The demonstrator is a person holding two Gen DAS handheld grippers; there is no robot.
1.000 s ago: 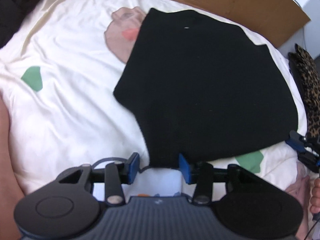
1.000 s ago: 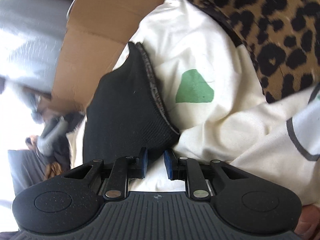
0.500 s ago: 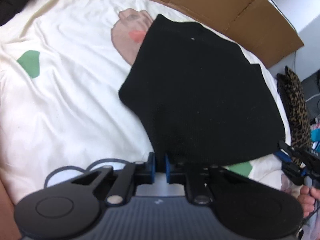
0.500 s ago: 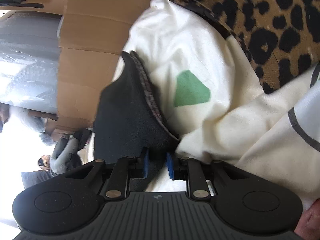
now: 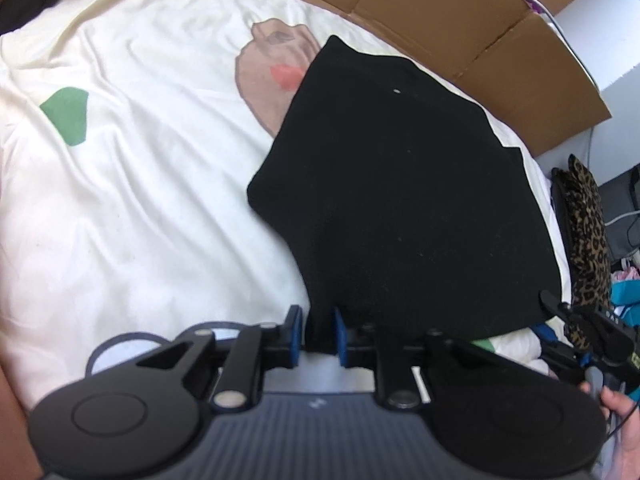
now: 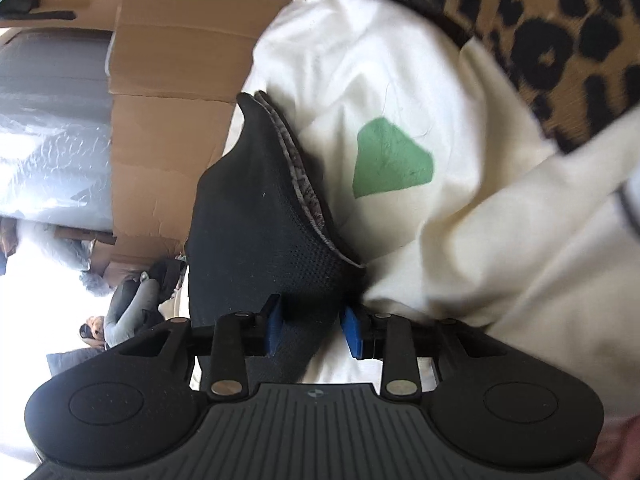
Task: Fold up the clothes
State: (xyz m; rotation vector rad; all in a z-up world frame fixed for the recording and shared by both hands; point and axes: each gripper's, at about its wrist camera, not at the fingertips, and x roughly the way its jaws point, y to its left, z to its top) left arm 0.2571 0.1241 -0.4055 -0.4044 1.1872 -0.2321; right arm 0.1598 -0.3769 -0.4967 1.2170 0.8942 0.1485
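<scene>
Black garment (image 5: 400,208): folded, lying flat on the cream bedsheet (image 5: 132,184), partly covering a brown print

Left gripper (image 5: 317,336): at the garment's near corner, jaws just eased apart slightly, narrow gap, black cloth between the blue pads, grip uncertain

Right gripper (image 6: 313,330): at the opposite corner, jaws just widened, spread with cloth lying loose between them

Leopard-print fabric (image 6: 552,40): beyond the sheet's edge

Cardboard (image 5: 460,24): along the far side
</scene>
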